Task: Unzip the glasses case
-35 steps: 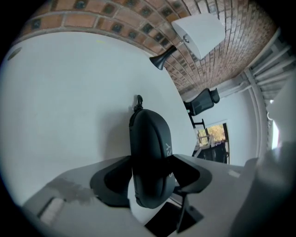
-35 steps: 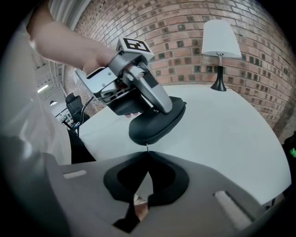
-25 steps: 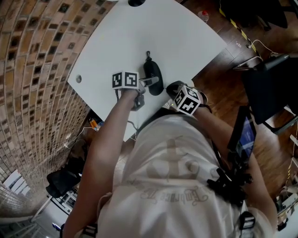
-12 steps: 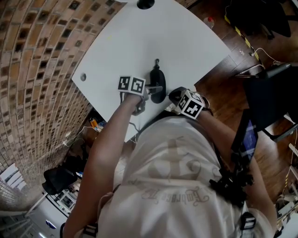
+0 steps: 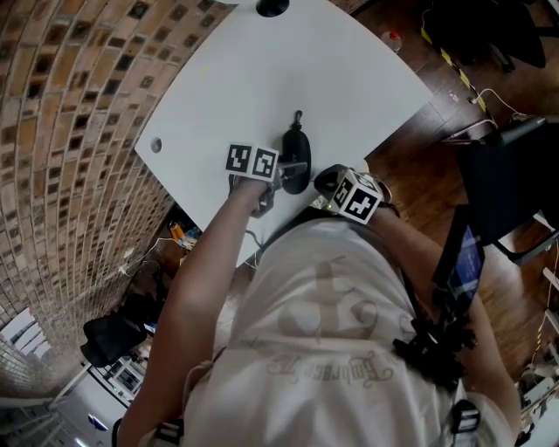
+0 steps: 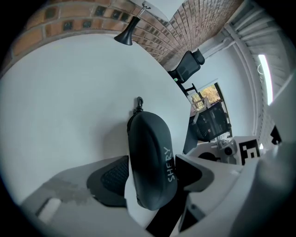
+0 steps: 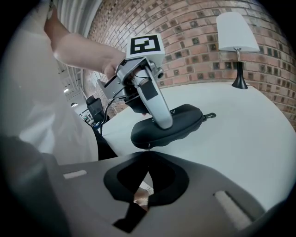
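Note:
A black glasses case (image 5: 295, 160) lies on the white table (image 5: 262, 70) near its front edge, with a small clip (image 6: 139, 102) at its far end. My left gripper (image 5: 281, 168) straddles the case (image 6: 150, 162), one jaw on each long side. Its jaws have just been opening and the case still sits between them. In the right gripper view one silver left finger (image 7: 157, 104) crosses the case (image 7: 178, 124). My right gripper (image 7: 149, 153) is at the near end of the case, its tips shut on a thin zipper pull (image 7: 149, 146) hanging from that end.
A lamp with a white shade (image 7: 237, 31) stands at the table's far edge, and its black base (image 5: 273, 7) shows in the head view. A round hole (image 5: 155, 146) marks the table's left side. Brick wall runs along the left, wooden floor (image 5: 419, 157) on the right.
The left gripper's marker cube has rolled slightly and sits a little closer to the case. The case and the right gripper keep their places.

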